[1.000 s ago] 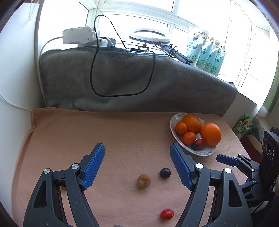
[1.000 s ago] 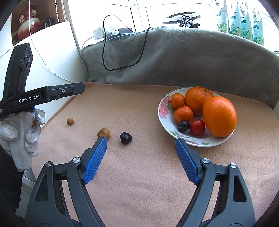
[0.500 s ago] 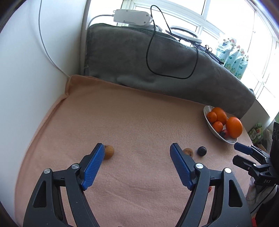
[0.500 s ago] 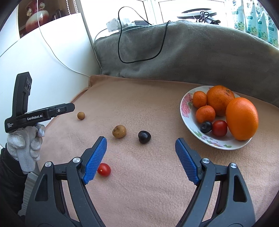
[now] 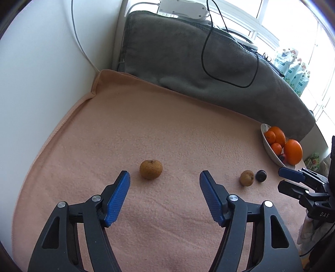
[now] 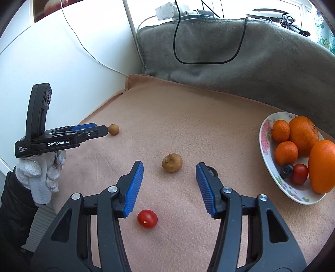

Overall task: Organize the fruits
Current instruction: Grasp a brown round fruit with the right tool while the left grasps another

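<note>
My left gripper (image 5: pixel 164 177) is open, and a small brown longan (image 5: pixel 151 169) lies just ahead between its fingertips; it also shows in the right wrist view (image 6: pixel 113 129). My right gripper (image 6: pixel 169 169) is open around a second brown longan (image 6: pixel 172 162), also in the left wrist view (image 5: pixel 246 177). A dark plum (image 5: pixel 261 175) lies right of it, mostly hidden behind my right finger (image 6: pixel 206 186). A cherry tomato (image 6: pixel 147 218) lies low between my right fingers. A flowered plate (image 6: pixel 264 146) at the right holds oranges, tangerines, a blueberry and a tomato.
The fruit lies on a peach blanket (image 5: pixel 167 129). A grey cushion (image 6: pixel 240 54) with a black cable (image 6: pixel 178 41) runs along the back. A white wall (image 5: pixel 52 73) is at the left. A power strip (image 5: pixel 182 8) sits on top of the cushion.
My left gripper swung left and moved in on the far-left longan. My right gripper moved left and forward, so the middle longan now lies between its fingers and the plum is behind the right finger.
</note>
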